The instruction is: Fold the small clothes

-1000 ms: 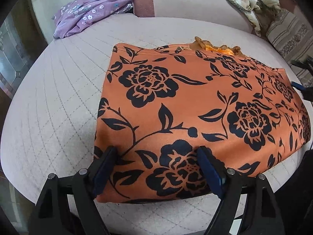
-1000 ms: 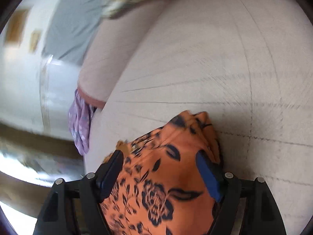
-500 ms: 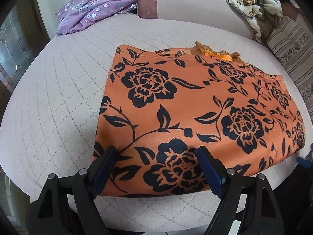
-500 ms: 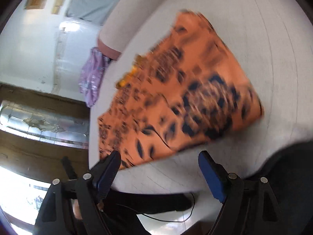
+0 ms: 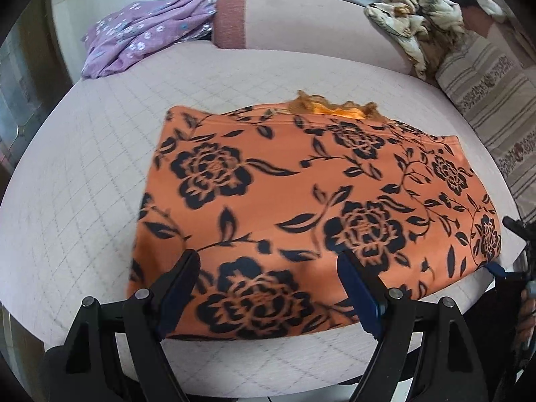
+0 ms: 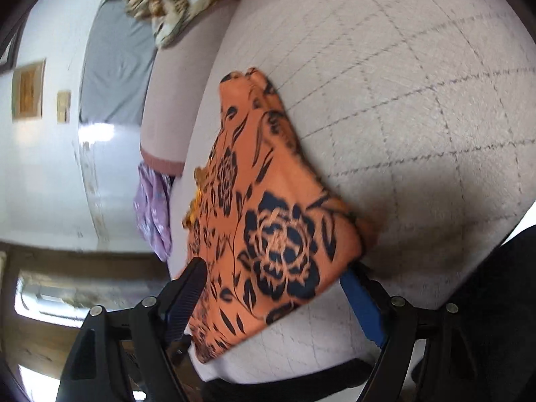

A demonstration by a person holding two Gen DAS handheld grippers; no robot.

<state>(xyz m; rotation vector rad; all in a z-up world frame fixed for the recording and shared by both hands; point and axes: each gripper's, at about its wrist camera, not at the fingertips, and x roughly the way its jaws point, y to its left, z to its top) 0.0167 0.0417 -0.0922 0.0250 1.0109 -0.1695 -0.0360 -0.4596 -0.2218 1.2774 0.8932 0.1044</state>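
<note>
— How is the scene lit?
— Soft, even daylight is cast over the quilted cushion (image 5: 83,181); glare is seen on the pale wall (image 6: 97,132) in the right wrist view.
— Sharpness?
— Motion blur is spread across both views (the orange floral garment (image 5: 301,201) is smeared at its near edge). Straight lines are bowed, and the corners are blacked out.
</note>
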